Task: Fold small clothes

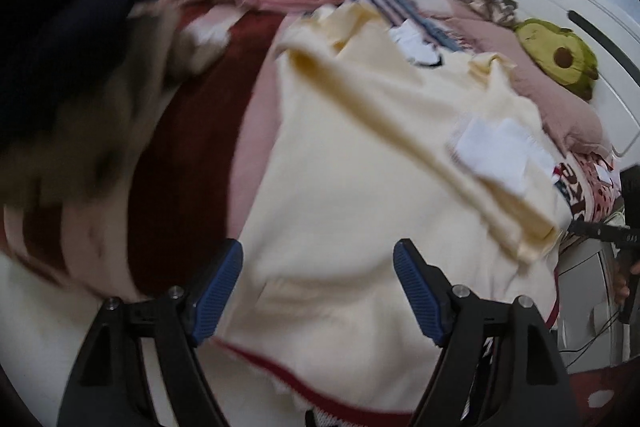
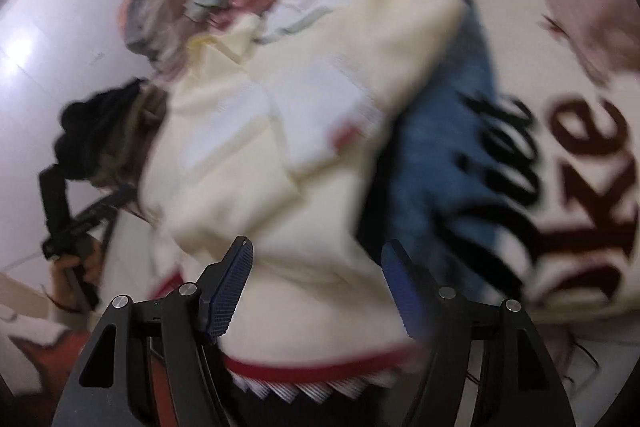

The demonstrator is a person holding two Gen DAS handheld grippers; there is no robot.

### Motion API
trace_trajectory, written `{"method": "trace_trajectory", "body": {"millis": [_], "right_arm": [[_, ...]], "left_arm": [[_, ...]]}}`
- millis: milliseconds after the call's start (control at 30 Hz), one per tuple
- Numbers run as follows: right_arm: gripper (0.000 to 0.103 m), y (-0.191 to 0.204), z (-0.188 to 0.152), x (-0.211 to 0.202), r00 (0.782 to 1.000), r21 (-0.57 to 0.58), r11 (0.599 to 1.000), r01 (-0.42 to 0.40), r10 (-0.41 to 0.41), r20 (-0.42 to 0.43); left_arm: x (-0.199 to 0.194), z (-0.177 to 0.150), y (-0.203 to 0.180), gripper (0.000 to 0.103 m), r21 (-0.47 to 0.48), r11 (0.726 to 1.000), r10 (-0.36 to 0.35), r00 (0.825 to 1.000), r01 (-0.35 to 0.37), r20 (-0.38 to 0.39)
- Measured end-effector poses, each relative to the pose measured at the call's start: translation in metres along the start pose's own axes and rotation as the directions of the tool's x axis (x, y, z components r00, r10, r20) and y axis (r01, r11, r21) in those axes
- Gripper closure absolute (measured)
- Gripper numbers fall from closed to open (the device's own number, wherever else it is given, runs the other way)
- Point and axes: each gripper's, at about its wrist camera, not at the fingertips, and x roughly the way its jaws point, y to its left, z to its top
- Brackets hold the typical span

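A: Where's the garment, and how far folded?

B: The pale-yellow knit top with red hem trim lies on the cluttered bed, one side turned inward; further folds look needed. The left gripper and right gripper hover over it, jaws spread, pinching nothing.

A: Anything unclear?

B: Blur hides the fold edges.

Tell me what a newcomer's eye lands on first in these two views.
The pale yellow garment fills the middle of both views, spread over the heap with white labels showing on it. An avocado plush sits at upper right of the left wrist view. In the right wrist view, big dark lettering on a cream fabric runs down the right side, beside blue denim.
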Motion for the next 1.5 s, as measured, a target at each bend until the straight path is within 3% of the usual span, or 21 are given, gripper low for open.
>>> {"method": "trace_trajectory", "body": {"millis": [100, 233, 300, 367, 500, 633, 733, 833, 900, 1033, 1100, 1233, 1367, 1500], "right_arm": [[0.039, -0.011, -0.012, -0.002, 0.998, 0.016, 0.998, 0.059, -0.059, -0.020], [0.039, -0.009, 0.016, -0.024, 0.992, 0.024, 1.000, -0.015, 0.012, 0.125], [0.039, -0.008, 0.043, -0.026, 0.985, 0.006, 1.000, 0.006, -0.007, 0.172], [0.039, -0.012, 0.068, -0.017, 0.986, 0.022, 0.999, 0.038, -0.041, 0.164], [0.039, -0.008, 0.096, 0.005, 0.987, -0.006, 0.997, 0.072, -0.071, 0.145], [0.039, 0.007, 0.098, 0.016, 0.992, -0.081, 0.996, 0.031, -0.021, 0.121], [0.039, 0.015, 0.092, 0.015, 0.993, -0.122, 0.992, 0.032, -0.018, 0.115], [0.039, 0.030, 0.084, 0.017, 0.995, -0.180, 0.983, -0.031, 0.048, 0.090], [0.041, 0.038, 0.078, 0.023, 0.996, -0.212, 0.976, -0.051, 0.064, 0.055], [0.041, 0.045, 0.071, 0.036, 0.999, -0.255, 0.967, 0.025, -0.017, 0.035], [0.041, 0.045, 0.071, 0.037, 0.999, -0.245, 0.969, 0.018, -0.009, 0.036], [0.041, 0.050, 0.069, 0.033, 0.996, -0.242, 0.967, -0.078, 0.086, 0.021], [0.041, 0.057, 0.062, 0.032, 0.999, -0.277, 0.960, -0.025, 0.033, 0.025], [0.041, 0.038, 0.046, 0.011, 0.999, -0.197, 0.980, -0.028, 0.036, 0.040]], "left_arm": [[0.002, -0.007, 0.006, 0.029, -0.028, 1.000, 0.003, 1.000, -0.004, -0.008], [-0.003, 0.007, -0.005, 0.029, -0.020, 0.999, -0.028, 0.998, 0.029, 0.050], [-0.004, 0.020, -0.015, 0.029, 0.004, 0.999, -0.040, 0.996, 0.040, 0.074], [-0.003, 0.031, -0.025, 0.029, 0.022, 0.998, -0.063, 0.994, 0.061, 0.093], [0.006, 0.050, -0.052, 0.029, 0.060, 0.981, -0.189, 0.978, 0.184, 0.091], [0.022, 0.056, -0.078, 0.029, 0.077, 0.955, -0.290, 0.956, 0.286, 0.038], [0.030, 0.052, -0.090, 0.029, 0.103, 0.948, -0.302, 0.953, 0.300, 0.007], [0.036, 0.051, -0.095, 0.029, 0.109, 0.952, -0.286, 0.958, 0.286, -0.011], [0.037, 0.052, -0.097, 0.029, 0.104, 0.947, -0.304, 0.953, 0.304, -0.012], [0.036, 0.054, -0.106, 0.029, 0.106, 0.934, -0.343, 0.939, 0.342, -0.016], [0.038, 0.052, -0.109, 0.029, 0.105, 0.931, -0.348, 0.937, 0.350, -0.029], [0.041, 0.044, -0.106, 0.030, 0.099, 0.936, -0.336, 0.941, 0.339, -0.049], [0.033, 0.037, -0.090, 0.030, 0.078, 0.949, -0.302, 0.952, 0.305, -0.049], [0.023, 0.020, -0.052, 0.030, 0.051, 0.985, -0.163, 0.985, 0.166, -0.055]]}}
